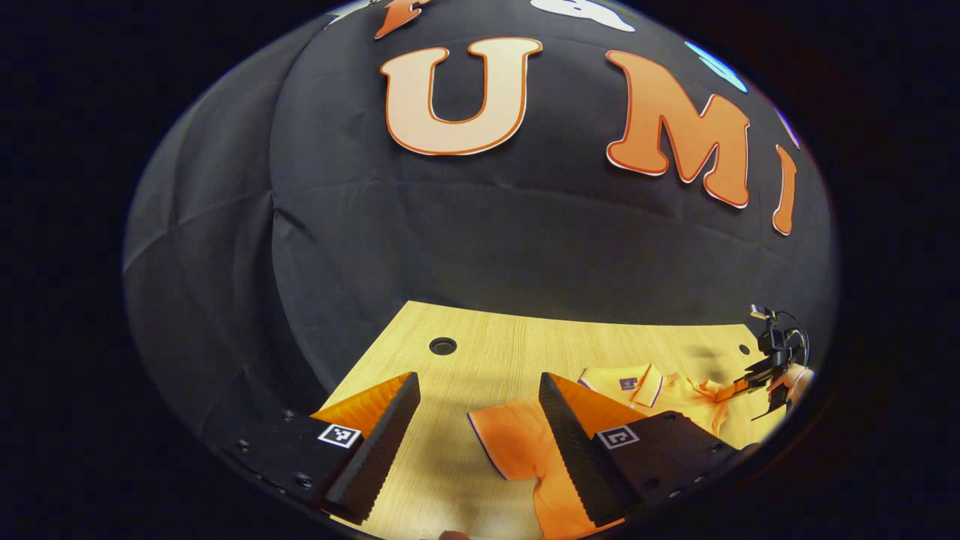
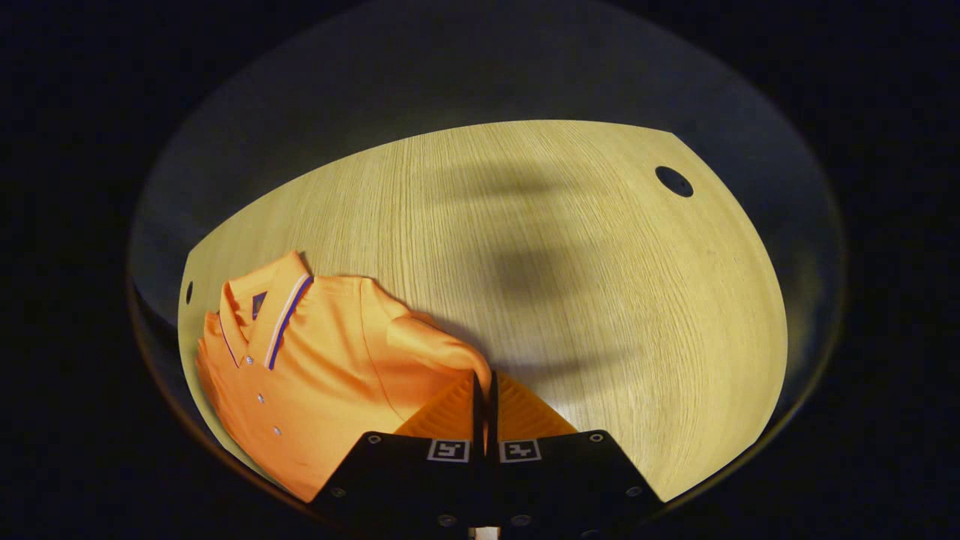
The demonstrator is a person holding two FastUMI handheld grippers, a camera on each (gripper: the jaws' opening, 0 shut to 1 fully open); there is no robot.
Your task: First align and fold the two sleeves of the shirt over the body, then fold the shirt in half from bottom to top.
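Left gripper [image 1: 480, 442]: fingers spread wide, nothing between them, hovering above the wooden table [image 1: 495, 337]. One sleeve [image 1: 517, 442] of the orange polo shirt [image 1: 675, 397] lies flat on the table just past and partly under the right-hand finger in the left gripper view; its hem edge shows a thin dark trim. No contact visible between that finger and the cloth, cannot tell for certain.

Shirt lies front-up on the table, collar [image 1: 637, 379] toward the booth wall [image 1: 480, 240], with striped trim on the collar edge. Button placket [image 2: 266, 405] is visible in the right gripper view, along with the collar [image 2: 270, 315].

Right gripper [image 2: 484, 397]: fingers pressed together, pinching the other sleeve [image 2: 435, 345] at its cuff end. The sleeve is lifted off the table and bunched into a ridge rising from the shoulder to the fingertips. The rest of the shirt [image 2: 322, 390] sits flat, at the table's near-left part in that view.

In the left gripper view, the right gripper [image 1: 757, 375] and the hand [image 1: 795, 379] holding it show far off at the right edge, over the shirt's far side.

Table has round holes: one [image 1: 442, 346] near the wall ahead of the left gripper, one [image 2: 673, 181] at the far right in the right gripper view. Soft shadows fall across the bare wood beyond the right gripper.
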